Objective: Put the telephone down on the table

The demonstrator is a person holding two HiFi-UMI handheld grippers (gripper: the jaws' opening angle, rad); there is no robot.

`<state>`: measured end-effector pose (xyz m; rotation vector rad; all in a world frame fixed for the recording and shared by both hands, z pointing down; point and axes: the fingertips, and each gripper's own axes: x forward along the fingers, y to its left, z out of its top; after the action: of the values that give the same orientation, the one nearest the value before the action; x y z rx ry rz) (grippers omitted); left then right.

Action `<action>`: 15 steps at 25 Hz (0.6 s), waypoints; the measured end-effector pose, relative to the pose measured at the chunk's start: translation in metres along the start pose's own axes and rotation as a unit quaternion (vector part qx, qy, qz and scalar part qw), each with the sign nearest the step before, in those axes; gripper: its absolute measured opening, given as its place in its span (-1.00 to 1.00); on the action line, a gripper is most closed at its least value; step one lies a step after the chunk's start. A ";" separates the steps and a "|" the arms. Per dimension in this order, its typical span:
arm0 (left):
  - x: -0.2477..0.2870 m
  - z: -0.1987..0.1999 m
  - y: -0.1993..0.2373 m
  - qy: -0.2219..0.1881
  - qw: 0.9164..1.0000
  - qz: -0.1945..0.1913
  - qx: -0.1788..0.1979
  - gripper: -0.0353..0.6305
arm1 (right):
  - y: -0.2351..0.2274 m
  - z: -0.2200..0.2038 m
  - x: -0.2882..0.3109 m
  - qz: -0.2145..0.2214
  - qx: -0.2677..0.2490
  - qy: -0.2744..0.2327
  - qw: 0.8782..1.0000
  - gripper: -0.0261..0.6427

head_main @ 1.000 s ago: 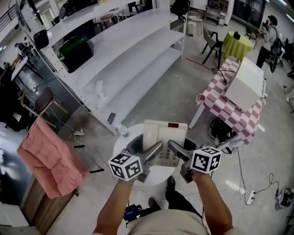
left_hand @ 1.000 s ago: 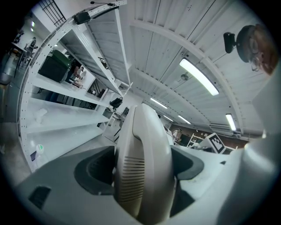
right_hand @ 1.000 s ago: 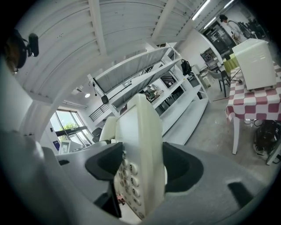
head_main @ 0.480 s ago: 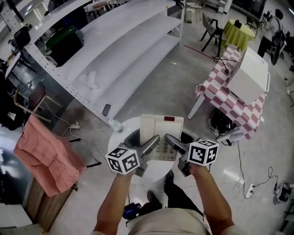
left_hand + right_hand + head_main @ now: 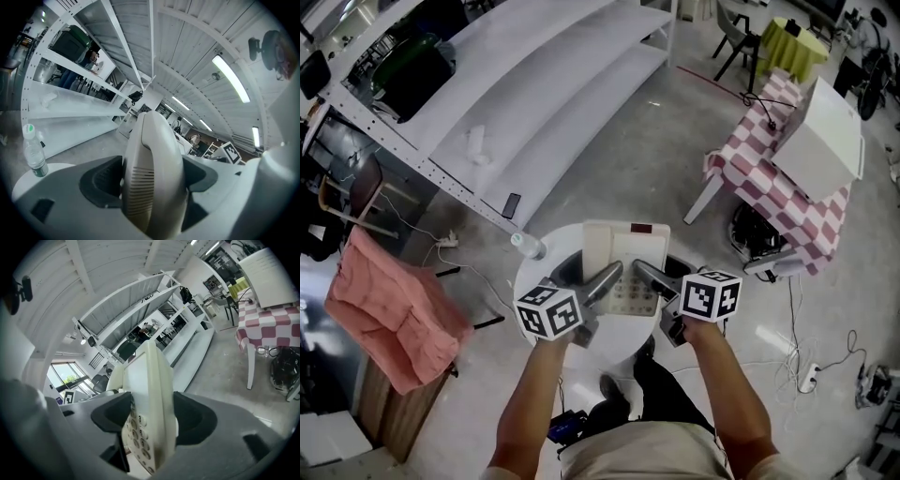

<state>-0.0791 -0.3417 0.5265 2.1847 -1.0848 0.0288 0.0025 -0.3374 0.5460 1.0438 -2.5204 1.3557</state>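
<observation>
Shows the left gripper [image 5: 152,187] clamped on the handset [image 5: 154,154] side of the telephone [image 5: 625,246], and the right gripper [image 5: 150,427] clamped on the keypad [image 5: 138,427] side. Carries the telephone face up between the two, over the round white desk [image 5: 532,279] and near a bottle [image 5: 528,246] at the desk's edge. Against a second earlier, looks smaller and more centred on the desk top. Reads as lowered toward it, with contact not confirmable. Leaves the final set-down and both releases still to do.

Upright bottle [image 5: 528,246] at table [image 5: 532,277] rim
</observation>
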 end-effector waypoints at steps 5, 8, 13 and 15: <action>0.016 -0.015 0.020 0.015 1.000 0.008 -0.013 0.25 | -0.023 -0.008 0.015 -0.004 0.014 0.013 1.000 -0.11; 0.027 -0.025 0.030 0.022 1.000 0.011 -0.019 0.24 | -0.039 -0.013 0.023 -0.007 0.023 0.019 1.000 -0.11; 0.047 -0.040 0.045 0.035 0.999 0.014 -0.031 0.24 | -0.065 -0.019 0.033 -0.013 0.038 0.029 0.999 -0.12; 0.055 -0.047 0.051 0.041 0.998 0.015 -0.034 0.24 | -0.075 -0.022 0.036 -0.014 0.045 0.033 0.998 -0.12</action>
<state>-0.0665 -0.3739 0.6079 2.0885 -1.0572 0.0924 0.0155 -0.3676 0.6259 1.0294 -2.4089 1.4831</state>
